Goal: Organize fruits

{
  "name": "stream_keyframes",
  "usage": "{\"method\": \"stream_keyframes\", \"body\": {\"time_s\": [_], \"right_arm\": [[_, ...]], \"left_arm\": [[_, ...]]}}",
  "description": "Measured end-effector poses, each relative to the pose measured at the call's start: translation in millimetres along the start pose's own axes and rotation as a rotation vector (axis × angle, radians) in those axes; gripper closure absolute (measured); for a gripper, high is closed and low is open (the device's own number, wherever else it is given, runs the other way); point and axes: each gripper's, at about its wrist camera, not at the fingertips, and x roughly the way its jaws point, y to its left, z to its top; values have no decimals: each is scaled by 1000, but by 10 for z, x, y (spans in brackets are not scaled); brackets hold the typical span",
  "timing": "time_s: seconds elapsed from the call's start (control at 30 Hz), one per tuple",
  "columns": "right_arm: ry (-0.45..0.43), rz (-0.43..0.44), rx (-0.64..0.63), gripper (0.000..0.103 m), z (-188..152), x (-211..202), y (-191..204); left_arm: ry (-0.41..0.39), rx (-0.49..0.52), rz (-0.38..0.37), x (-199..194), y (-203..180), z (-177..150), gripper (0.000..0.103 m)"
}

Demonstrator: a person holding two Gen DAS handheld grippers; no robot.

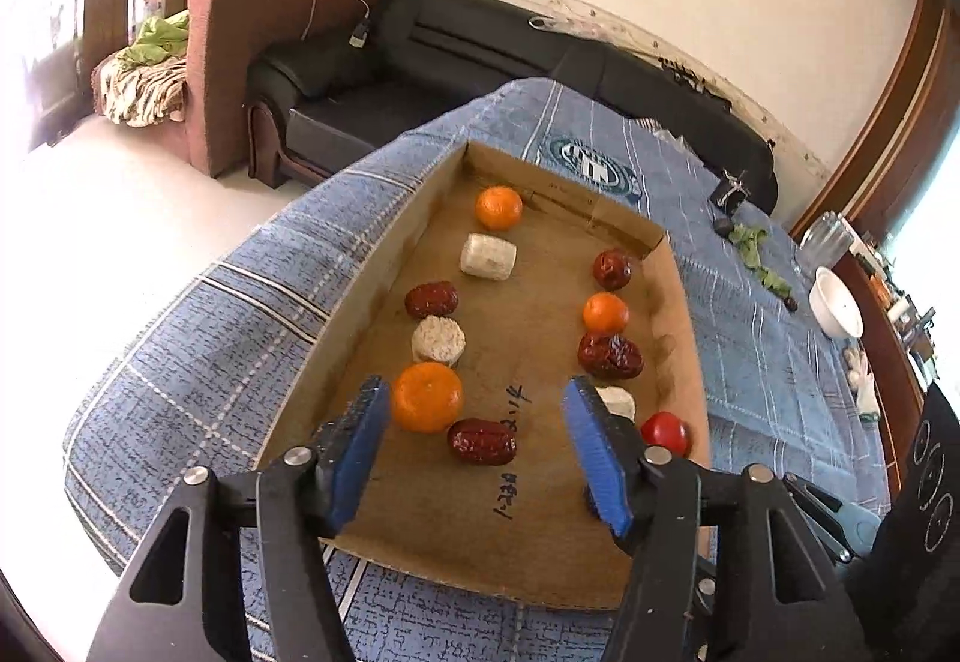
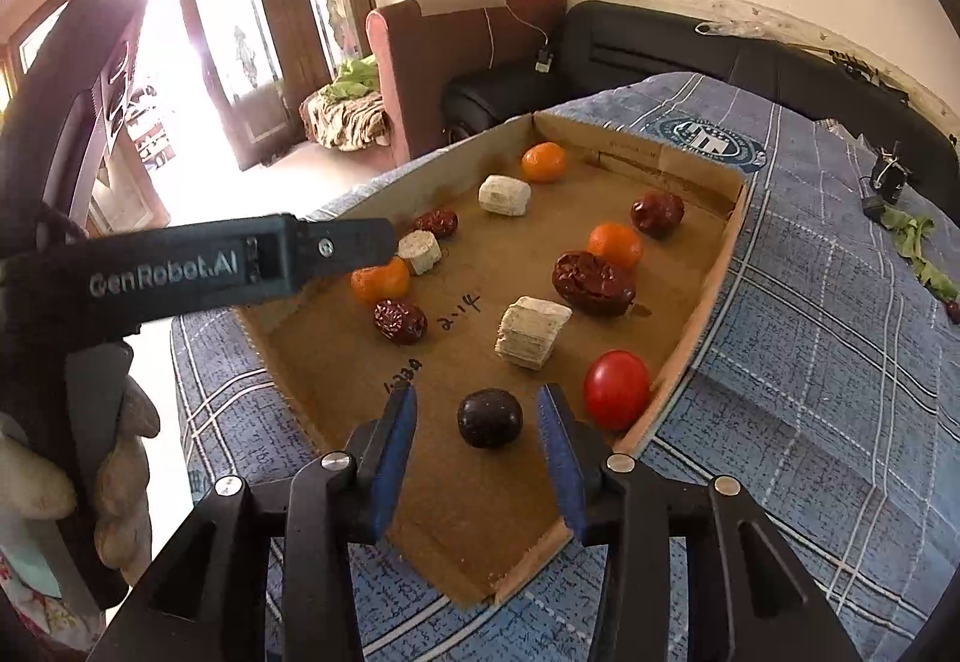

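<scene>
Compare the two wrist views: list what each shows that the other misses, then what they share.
Left wrist only: a white bowl on the far table edge. Right wrist only: a dark round fruit between the open right hand-held gripper, and the left hand-held gripper from the side. Shared: the cardboard tray and the red tomato.

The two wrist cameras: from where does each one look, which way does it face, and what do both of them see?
Left wrist: sits on the left gripper, looking down its open fingers along the cardboard tray toward the black sofa; only its own fingers show.
Right wrist: sits on the right gripper, open around a dark plum, facing the tray and the doors; the left gripper and a gloved hand show.
Shared: the tray, its oranges, red dates, the red tomato and the sofa.
</scene>
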Motion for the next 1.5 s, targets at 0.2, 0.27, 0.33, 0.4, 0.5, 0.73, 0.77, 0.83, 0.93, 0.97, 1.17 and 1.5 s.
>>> {"method": "stream_keyframes", "body": {"time_s": [0.2,0.27,0.33,0.4,0.5,0.73,0.77,0.83,0.93,0.97,1.17,1.5], "right_arm": [[-67,-34,123,35,-72,-255,-244],[-79,-57,162,34,-94,-317,-337],[-90,-92,192,33,-111,-382,-429],[-96,-114,216,31,-118,-414,-515],[-105,-124,244,28,-160,-469,-580],[-118,-151,216,22,-239,-538,-541],[-121,-153,210,22,-246,-549,-531],[-126,-157,201,20,-260,-568,-523],[-133,-164,196,19,-282,-594,-521],[-135,-166,196,18,-282,-606,-527],[-141,-171,217,16,-328,-647,-587],[-155,-179,220,15,-365,-713,-609]], "left_arm": [[-69,47,92,-160,-130,0,30],[-105,61,136,-209,-185,-10,21],[-129,72,175,-237,-237,-7,18],[-132,79,200,-239,-281,-7,16],[-122,82,216,-221,-329,-27,16],[-103,121,247,-166,-504,-83,16],[-104,131,249,-170,-545,-93,16],[-108,146,249,-170,-607,-106,16],[-112,162,244,-171,-692,-120,16],[-113,165,243,-172,-712,-127,16],[-112,189,234,-165,-840,-166,16],[-347,152,276,-587,-917,-231,0]]}}
